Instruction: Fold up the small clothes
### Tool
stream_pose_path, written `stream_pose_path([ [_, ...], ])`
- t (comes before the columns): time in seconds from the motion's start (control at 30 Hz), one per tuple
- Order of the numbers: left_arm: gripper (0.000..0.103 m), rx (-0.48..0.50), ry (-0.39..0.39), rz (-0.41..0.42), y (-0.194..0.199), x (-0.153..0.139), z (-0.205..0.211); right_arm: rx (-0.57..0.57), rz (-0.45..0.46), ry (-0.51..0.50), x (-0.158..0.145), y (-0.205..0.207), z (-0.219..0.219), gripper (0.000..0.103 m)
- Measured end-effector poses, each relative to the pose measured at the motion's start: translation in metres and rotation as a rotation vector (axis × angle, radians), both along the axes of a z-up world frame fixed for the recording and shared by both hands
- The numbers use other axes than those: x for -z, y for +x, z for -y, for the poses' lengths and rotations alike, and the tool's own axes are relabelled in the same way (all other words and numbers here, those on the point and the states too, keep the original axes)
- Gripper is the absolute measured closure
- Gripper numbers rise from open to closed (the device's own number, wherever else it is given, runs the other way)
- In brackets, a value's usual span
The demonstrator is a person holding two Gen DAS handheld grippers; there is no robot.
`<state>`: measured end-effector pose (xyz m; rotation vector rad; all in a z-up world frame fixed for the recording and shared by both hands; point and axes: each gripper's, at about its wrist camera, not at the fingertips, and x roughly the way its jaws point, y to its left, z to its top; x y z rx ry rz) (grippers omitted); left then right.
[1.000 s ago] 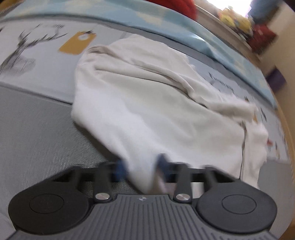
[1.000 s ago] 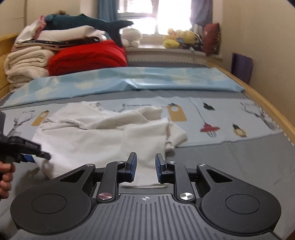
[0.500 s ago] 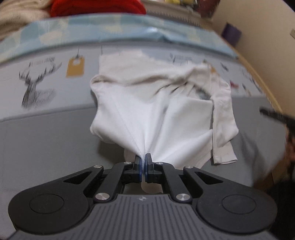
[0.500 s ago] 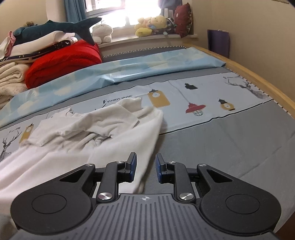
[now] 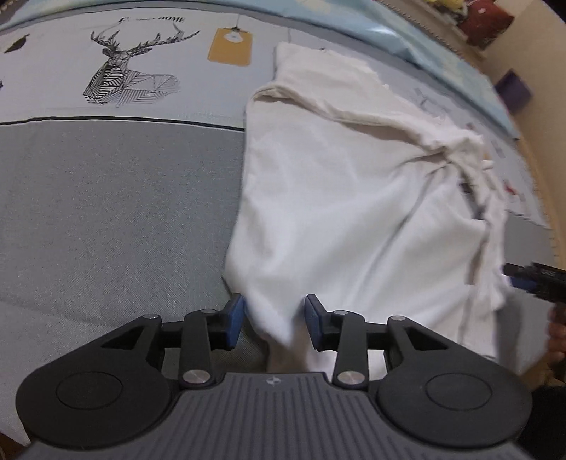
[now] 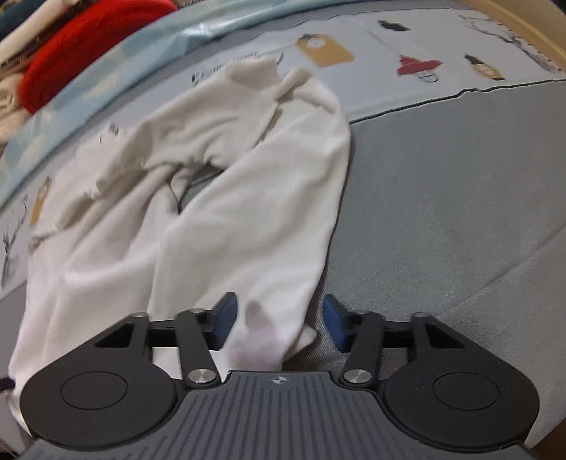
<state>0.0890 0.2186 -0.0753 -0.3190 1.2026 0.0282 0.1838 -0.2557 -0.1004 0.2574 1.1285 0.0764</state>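
A small white garment [image 5: 346, 198] lies spread and rumpled on the grey bed cover; it also shows in the right wrist view [image 6: 226, 198]. My left gripper [image 5: 274, 318] is open, with the garment's near left corner lying loose between its blue pads. My right gripper [image 6: 277, 323] is open, with the near right corner, which has a faint stain, between its pads. The right gripper's tip [image 5: 530, 276] shows at the right edge of the left wrist view.
The bed sheet has a printed band with a deer [image 5: 131, 74], tags and lamps [image 6: 417, 67]. A light blue blanket [image 6: 141, 53] and a red folded blanket [image 6: 88, 39] lie beyond. The wooden bed edge [image 6: 523, 32] runs at the right.
My left gripper was shut on the garment's corner half a second ago and has opened, letting it go. My right gripper has come down low over the other near corner and opened wider.
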Motion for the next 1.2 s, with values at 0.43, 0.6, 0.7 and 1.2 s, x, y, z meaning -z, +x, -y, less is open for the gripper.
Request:
stream_pose_path([
  [0.43,0.061,0.037,0.090,-0.074,0.024,0.021,0.010,0.472,0.343,-0.543,-0.050,0.025,0.127,0.100],
  [0.6,0.060,0.010,0.053,-0.081,0.025,0.022,0.002,0.364,0.425,-0.485,-0.059,0.016,0.110,0.078],
  [0.7,0.060,-0.024,0.037,-0.072,0.023,0.020,-0.004,0.116,0.468,-0.319,-0.059,0.008,0.075,0.062],
  [1.2,0.064,-0.070,0.010,-0.109,0.014,0.025,-0.008,-0.395,0.093,-0.187,-0.009,-0.006,-0.009,0.100],
])
